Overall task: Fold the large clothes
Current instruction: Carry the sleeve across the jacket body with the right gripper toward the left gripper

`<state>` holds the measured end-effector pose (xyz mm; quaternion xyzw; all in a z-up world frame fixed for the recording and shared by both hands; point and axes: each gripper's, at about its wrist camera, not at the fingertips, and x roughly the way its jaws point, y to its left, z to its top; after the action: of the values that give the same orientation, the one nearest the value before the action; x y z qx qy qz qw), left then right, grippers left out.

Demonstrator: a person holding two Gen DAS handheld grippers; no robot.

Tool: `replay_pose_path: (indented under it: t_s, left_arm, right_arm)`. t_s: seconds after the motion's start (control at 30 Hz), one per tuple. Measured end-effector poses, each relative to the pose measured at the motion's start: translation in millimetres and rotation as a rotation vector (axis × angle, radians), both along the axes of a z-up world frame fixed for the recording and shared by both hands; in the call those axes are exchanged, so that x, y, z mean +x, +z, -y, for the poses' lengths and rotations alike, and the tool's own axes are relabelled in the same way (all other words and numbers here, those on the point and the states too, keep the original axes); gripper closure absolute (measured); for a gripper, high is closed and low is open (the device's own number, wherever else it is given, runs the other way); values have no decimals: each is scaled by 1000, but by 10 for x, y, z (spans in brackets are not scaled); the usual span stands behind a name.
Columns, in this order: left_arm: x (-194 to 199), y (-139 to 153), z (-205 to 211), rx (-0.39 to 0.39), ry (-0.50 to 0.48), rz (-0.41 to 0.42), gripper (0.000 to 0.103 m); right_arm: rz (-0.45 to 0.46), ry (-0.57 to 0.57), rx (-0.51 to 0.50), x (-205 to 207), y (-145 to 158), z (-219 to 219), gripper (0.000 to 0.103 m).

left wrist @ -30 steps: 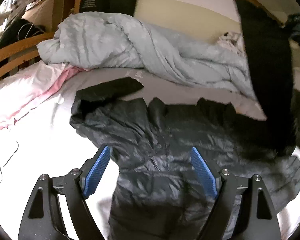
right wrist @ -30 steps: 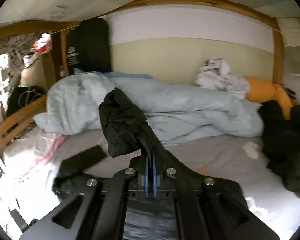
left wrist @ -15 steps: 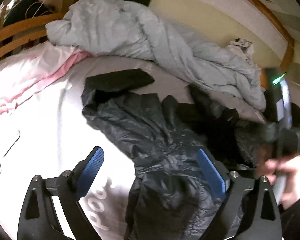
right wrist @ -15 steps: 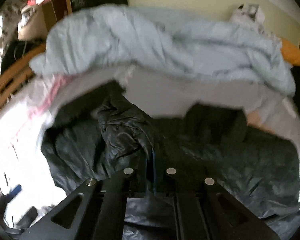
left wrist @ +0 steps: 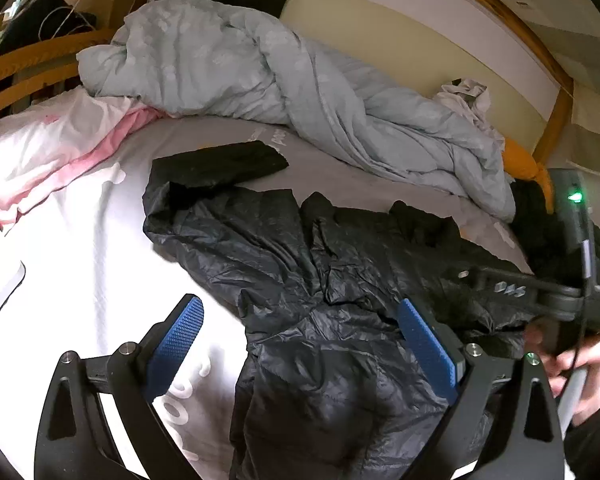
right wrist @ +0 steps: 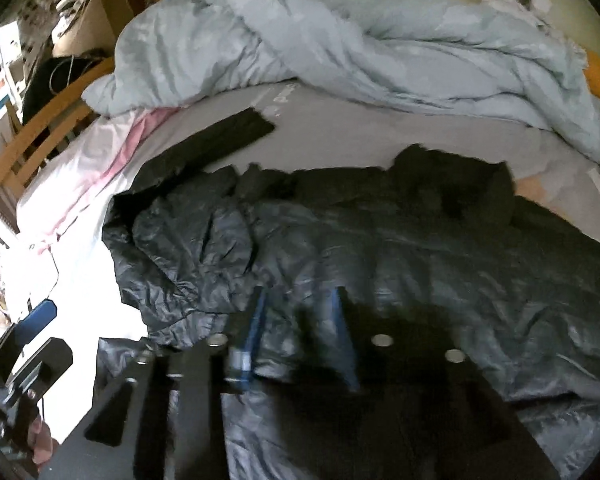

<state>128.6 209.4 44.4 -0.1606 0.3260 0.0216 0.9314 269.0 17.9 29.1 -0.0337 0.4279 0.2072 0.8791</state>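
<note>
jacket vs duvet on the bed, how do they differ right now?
The jacket is black and shiny; the duvet is pale blue and matte. The jacket lies spread fairly flat on the sheet near both grippers; the duvet is bunched in a heap at the far side, along the wall. The jacket sits between the fingers of the open left gripper; the duvet is untouched. Both are puffy and wrinkled.

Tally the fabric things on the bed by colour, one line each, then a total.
Black: 2, the jacket and the flat folded piece beside it.
Light blue: 1, the duvet.
Pink and white: 1, the sheet.
Orange: 1, the cloth.
White: 1, the crumpled cloth.
Total: 6
</note>
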Motion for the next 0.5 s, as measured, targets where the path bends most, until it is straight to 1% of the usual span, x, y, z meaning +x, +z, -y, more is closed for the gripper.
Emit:
replay_pose_path:
  t_s: [0.1, 0.2, 0.27, 0.37, 0.5]
  left_arm:
    - [-1, -10, 18, 6, -4, -5, 6]
    - [9, -34, 28, 1, -7, -15, 6]
    - [19, -55, 37, -6, -11, -23, 6]
    - [24, -80, 57, -1, -22, -28, 6]
    - [19, -99, 110, -2, -50, -28, 6]
  right_arm:
    - [27, -49, -17, 11, 96, 262, 60]
    - [23, -119, -25, 58, 137, 535, 60]
    - [30, -157, -49, 75, 154, 693, 60]
    - [50, -183, -79, 67, 165, 830, 60]
    - [43, -213, -68, 63, 147, 1002, 60]
